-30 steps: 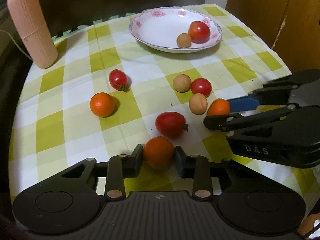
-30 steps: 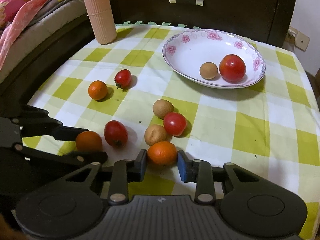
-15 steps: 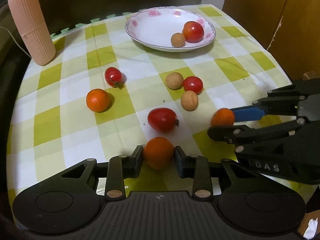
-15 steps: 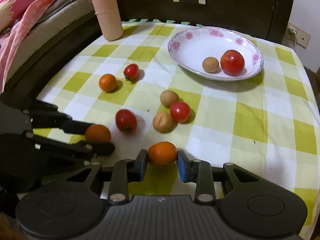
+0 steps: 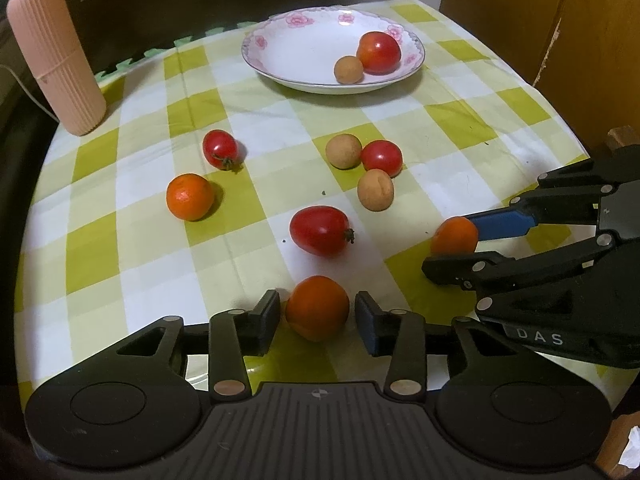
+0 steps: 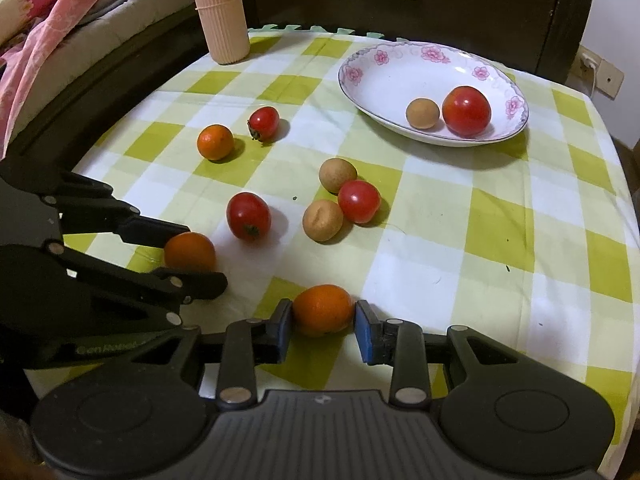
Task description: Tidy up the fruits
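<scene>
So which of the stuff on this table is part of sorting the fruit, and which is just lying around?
Part of the job:
plate
oranges
tomatoes
small brown fruits

Just lying about:
pink ribbed cylinder
pink blanket
dark drawer

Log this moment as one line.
left gripper: shut on round orange tangerine | right gripper: shut on second orange tangerine | white floral plate: holds two fruits

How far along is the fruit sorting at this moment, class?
Done: one tomato and one small brown fruit lie in the flowered dish. In hand: the left gripper and the right gripper each hold an orange fruit between their fingers. Left: six fruits on the checked tablecloth, three tomatoes, two brown fruits and one tangerine.
</scene>
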Tool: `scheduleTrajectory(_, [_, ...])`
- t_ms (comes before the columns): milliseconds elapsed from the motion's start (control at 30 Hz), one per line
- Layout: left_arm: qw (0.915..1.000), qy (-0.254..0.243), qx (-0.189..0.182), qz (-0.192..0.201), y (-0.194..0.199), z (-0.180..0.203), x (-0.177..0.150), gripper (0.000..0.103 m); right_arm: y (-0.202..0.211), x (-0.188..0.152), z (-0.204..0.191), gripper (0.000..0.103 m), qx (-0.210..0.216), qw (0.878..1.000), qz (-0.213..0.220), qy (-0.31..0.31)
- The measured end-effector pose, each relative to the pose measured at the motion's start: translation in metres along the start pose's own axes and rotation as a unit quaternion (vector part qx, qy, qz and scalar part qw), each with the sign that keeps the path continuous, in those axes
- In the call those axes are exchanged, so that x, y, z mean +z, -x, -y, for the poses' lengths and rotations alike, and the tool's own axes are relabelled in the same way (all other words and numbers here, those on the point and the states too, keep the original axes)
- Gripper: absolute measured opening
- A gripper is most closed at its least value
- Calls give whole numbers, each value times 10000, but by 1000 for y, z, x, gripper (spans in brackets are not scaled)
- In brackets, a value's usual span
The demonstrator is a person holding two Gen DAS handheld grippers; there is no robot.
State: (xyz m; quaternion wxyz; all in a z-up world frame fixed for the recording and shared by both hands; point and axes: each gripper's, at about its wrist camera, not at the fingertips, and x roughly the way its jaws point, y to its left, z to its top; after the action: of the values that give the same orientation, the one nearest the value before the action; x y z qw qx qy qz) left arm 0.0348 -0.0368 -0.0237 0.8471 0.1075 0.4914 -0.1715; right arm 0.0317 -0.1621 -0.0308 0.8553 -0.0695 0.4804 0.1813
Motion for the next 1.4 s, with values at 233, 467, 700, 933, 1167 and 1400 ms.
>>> scheduleTrajectory(233, [10000,-12,-28,-13,1,0,0,44,0,1,-1,31,-32,10000,-17,75])
scheduleTrajectory(467, [10000,-8,-57,-56,2,2,1,40,3,3,-4,31,-61,9999,-27,84])
scheduleTrajectory(700, [10000,62,-67,34,6,2,7,40,9,8,-2,31,-79,9999,65,4])
scheduleTrajectory(933, [9997,139,-77,180,10,1,15,40,14,14,2,31,-140,9996,191,-127])
scheduleTrajectory(1167, [9994,174,-83,279,11,0,24,40,16,20,8,31,-207,9991,274,-243])
scheduleTrajectory(1400, [9988,219,-89,434,13,-1,38,40,21,30,18,31,-277,9980,423,-385])
